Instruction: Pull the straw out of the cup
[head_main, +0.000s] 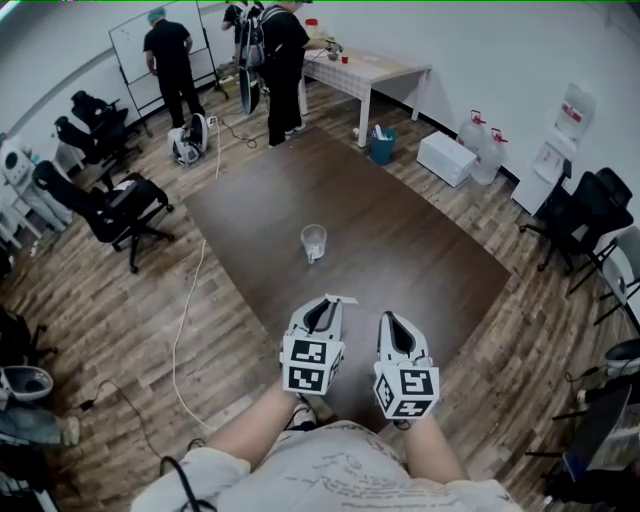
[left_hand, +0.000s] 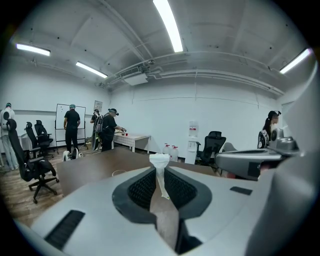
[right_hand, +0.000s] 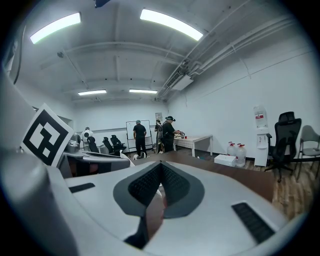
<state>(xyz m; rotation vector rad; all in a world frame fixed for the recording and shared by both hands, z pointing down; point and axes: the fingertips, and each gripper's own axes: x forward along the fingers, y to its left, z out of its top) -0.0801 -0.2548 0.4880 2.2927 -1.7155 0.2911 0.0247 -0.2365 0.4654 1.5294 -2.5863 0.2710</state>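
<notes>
My left tongs (head_main: 325, 304) pinch the straw (left_hand: 159, 162) between their ribbed black pads; it is white, thin and flattened, with a wider crumpled end poking up past the tips. My right tongs (head_main: 393, 322) sit just beside them, ribbed pads pressed together at the tips with nothing caught between; both have smooth grey shells and a marker cube (head_main: 311, 362) of black-and-white squares at the back. The cup (head_main: 314, 241) is clear plastic, round and upright; it stands alone ahead of both tongs, well apart from the straw.

Under the tongs spreads a broad table (head_main: 420, 250) of dark brown, matt wood grain; around it runs a paler plank floor (head_main: 120, 300). Beyond the cup, people (head_main: 170, 60) stand by a whiteboard (head_main: 135, 40) and a white table (head_main: 375, 70); black office chairs (head_main: 115, 205) sit off to the left of the tongs; the walls (head_main: 500, 50) are plain white, with strip lights (left_hand: 170, 25) overhead.
</notes>
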